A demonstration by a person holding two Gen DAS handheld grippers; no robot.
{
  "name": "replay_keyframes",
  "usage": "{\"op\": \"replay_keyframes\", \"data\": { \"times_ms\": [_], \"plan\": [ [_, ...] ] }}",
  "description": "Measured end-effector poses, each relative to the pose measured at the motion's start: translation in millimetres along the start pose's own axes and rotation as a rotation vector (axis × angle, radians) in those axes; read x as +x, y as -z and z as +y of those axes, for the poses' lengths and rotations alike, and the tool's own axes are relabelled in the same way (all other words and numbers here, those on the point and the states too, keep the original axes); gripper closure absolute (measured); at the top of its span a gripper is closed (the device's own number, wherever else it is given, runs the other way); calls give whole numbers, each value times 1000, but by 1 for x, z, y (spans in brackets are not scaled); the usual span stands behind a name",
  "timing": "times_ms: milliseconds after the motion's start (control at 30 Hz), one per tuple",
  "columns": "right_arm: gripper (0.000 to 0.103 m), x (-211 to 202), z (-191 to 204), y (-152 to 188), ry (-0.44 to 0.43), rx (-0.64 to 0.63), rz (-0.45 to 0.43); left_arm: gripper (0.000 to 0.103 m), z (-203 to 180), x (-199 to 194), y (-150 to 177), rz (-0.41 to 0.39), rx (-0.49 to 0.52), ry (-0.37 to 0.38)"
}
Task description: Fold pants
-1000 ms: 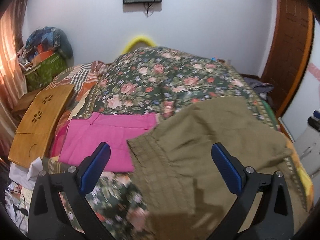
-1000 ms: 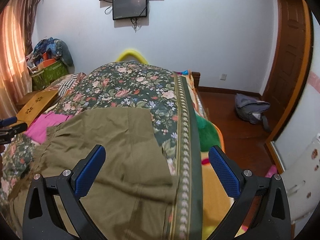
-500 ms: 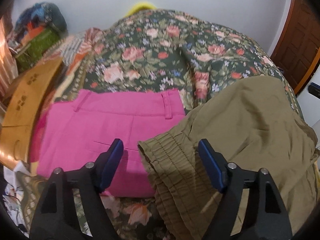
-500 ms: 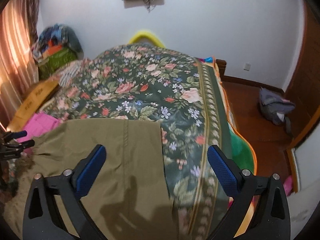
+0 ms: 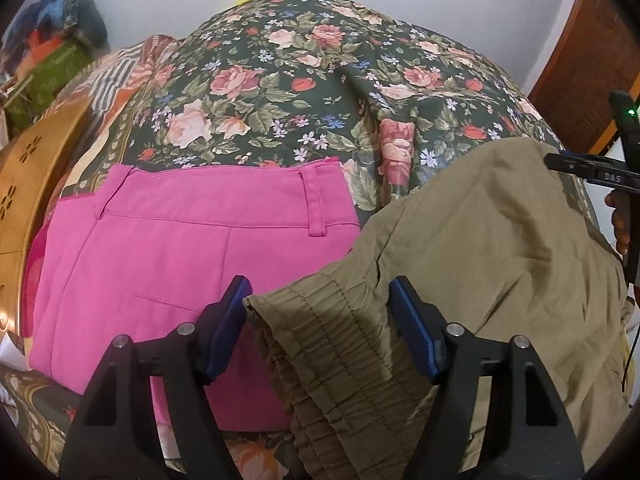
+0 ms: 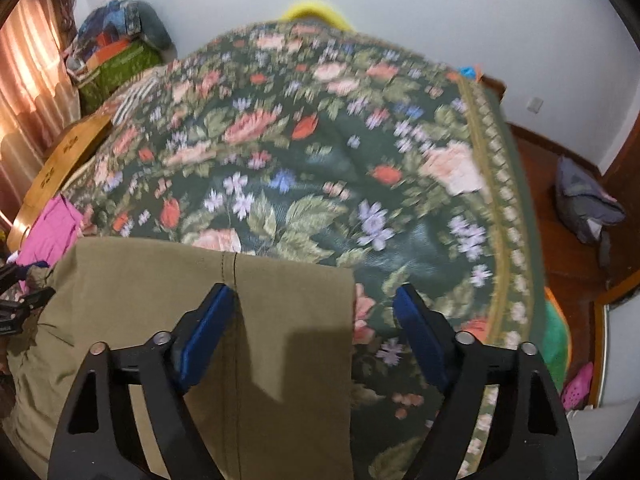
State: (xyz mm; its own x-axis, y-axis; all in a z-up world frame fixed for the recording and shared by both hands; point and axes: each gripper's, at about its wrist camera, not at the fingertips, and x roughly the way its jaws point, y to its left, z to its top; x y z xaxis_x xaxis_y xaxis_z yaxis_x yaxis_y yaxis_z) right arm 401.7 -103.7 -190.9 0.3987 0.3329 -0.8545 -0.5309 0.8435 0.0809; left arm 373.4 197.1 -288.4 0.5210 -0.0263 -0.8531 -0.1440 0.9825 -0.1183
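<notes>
The olive pants (image 5: 500, 264) lie spread on the floral bedspread (image 5: 280, 80), beside folded pink pants (image 5: 180, 272). The left gripper (image 5: 320, 328) is closing its fingers astride the elastic waistband corner, not yet pinching. The right gripper (image 6: 316, 332) is closing astride the hem corner, probably so both ends lift together for a fold.

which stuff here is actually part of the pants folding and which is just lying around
In the job:
- olive pants
- left gripper, jaws closing around the gathered waistband
- right gripper, jaws closing over the hem corner

Lying about:
- pink pants
- wooden tray
- grey bag
</notes>
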Motion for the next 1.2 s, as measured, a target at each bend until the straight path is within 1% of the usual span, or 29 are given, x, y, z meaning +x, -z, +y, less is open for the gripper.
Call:
{"op": "replay_keyframes", "data": {
  "times_ms": [67, 100, 133, 167, 200, 233, 267, 300, 333, 433, 567, 700, 767, 1000, 1200],
  "plan": [
    [28, 3, 0, 1, -16, 10, 1, 38, 2, 0, 0, -1, -10, 5],
    [33, 3, -2, 2, -28, 15, -2, 41, 3, -1, -1, -1, -16, 12],
    [44, 1, -3, 3, -58, 25, -3, 42, 3, -2, -1, -3, -16, 13],
    [50, 1, -2, 2, -72, 27, -6, 44, 3, -3, -1, -8, -8, 13],
    [56, -1, -1, 3, -66, 26, -12, 47, 1, -7, -1, -19, 12, 3],
    [68, -3, 1, 3, -41, 15, -19, 51, 0, -10, -1, -28, 22, -1],
    [74, -4, 3, 3, -24, 5, -25, 52, -1, -14, -1, -39, 31, -8],
    [86, -6, 4, 2, -8, -3, -32, 54, -3, -19, -1, -48, 44, -14],
    [94, -9, 3, 3, -17, -2, -38, 56, -4, -22, 0, -55, 56, -17],
    [95, -17, 0, 3, -35, 21, -74, 59, -7, -33, 0, -80, 86, -35],
    [96, -30, 5, 4, -26, 16, -140, 60, -10, -50, -6, -125, 85, -31],
    [97, -46, 2, -3, -12, 28, -199, 60, -17, -62, -17, -169, 89, -31],
    [98, -58, 1, -6, -3, 38, -237, 60, -20, -68, -22, -191, 98, -35],
    [98, -109, -2, -16, -7, 56, -367, 60, -26, -100, -37, -268, 91, -1],
    [98, -152, 5, -1, -37, 65, -432, 60, -36, -130, -32, -295, 98, 24]
  ]
}}
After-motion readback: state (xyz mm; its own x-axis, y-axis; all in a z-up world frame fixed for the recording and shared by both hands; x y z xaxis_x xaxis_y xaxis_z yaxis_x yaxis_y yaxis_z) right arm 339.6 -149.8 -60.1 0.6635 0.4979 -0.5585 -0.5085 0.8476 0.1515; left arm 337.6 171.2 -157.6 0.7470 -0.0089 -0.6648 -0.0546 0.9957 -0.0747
